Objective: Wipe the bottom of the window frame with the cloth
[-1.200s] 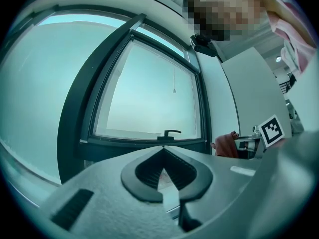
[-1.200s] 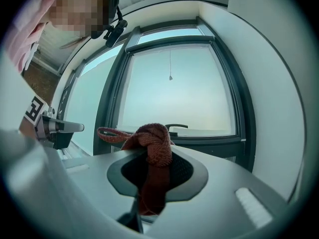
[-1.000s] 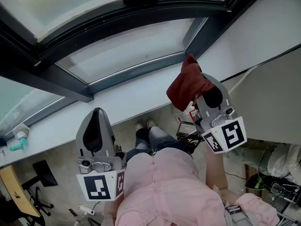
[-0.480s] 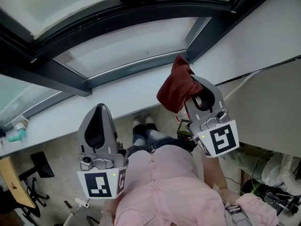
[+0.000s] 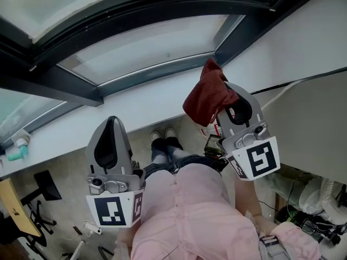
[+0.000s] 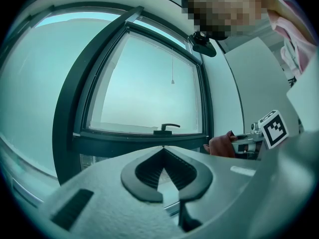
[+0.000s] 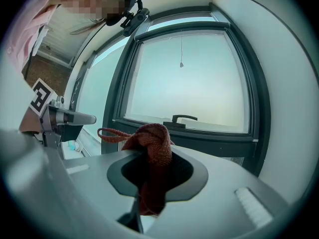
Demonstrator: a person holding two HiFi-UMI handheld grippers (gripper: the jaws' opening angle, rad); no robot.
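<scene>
My right gripper (image 5: 232,95) is shut on a dark red cloth (image 5: 207,95), which bunches out past its tip and hides the fingertips. It hangs over the white sill (image 5: 135,112), just short of the window frame's dark bottom rail (image 5: 157,72). In the right gripper view the cloth (image 7: 152,158) fills the gap between the jaws, a loop sticking out to the left. My left gripper (image 5: 112,122) is lower left, back from the sill, shut with nothing in it (image 6: 163,149). A black window handle (image 7: 183,118) sits on the upper sash.
A small teal bottle (image 5: 17,151) stands on the sill at far left. A white wall panel (image 5: 309,123) rises close on the right. Below are the floor, a chair base (image 5: 44,191) and cables (image 5: 303,215).
The right gripper with the cloth drifted slightly left, then back up toward the frame's right corner. The left gripper has hardly moved.
</scene>
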